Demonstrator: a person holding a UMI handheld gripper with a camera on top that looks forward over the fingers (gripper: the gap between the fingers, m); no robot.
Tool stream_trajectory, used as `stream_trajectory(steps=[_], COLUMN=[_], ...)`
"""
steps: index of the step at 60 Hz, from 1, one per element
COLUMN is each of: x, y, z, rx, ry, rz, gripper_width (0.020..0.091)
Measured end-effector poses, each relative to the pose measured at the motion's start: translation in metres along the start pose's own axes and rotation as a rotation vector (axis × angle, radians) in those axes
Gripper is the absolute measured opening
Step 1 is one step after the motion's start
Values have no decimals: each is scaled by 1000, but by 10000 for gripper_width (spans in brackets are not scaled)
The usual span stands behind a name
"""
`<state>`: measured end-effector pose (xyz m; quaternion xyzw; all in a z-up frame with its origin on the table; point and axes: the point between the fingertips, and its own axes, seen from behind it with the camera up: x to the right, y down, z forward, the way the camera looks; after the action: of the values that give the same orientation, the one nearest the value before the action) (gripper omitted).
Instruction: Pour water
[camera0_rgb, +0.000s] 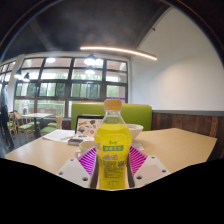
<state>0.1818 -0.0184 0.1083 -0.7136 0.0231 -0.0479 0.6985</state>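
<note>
A yellow-labelled bottle (112, 143) stood upright, pinched between the gripper (112, 160) fingers' pink pads. Beyond it stretched a pale wooden surface (180, 142), a green bench (135, 111), large windows (60, 85) and a ceiling strip light (120, 51).

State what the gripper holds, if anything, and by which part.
The gripper is shut on the yellow bottle, its pink pads pressing the labelled body.

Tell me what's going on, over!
Gripper shut on bottle. Bottle upright, cap on, yellow drink inside. White bowl just beyond on table. Nothing blocking.
</note>
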Motion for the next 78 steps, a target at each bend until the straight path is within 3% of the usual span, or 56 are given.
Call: stream_trajectory(steps=[4,9,13,14,18,32,40,51,55,69,78], x=[-7,-10,-3,-3,8,52,51,27,24,12,8], y=[-1,7,6,7,9,-50,-83,-73,-85,-67,-79], z=[2,5,4,6,11,47,70,117,104,125,132], rx=[21,24,25,27,0,-64,-105,-91,-99,-93,-41], ry=[-40,-30,-23,-12,41,236,256,215,222,156,166], rz=[0,45,57,45,-42,-809,-1433,-2056,-2208,-2308,-2219], gripper_width=[392,299,311,263,264,261,260,262,265,264,265])
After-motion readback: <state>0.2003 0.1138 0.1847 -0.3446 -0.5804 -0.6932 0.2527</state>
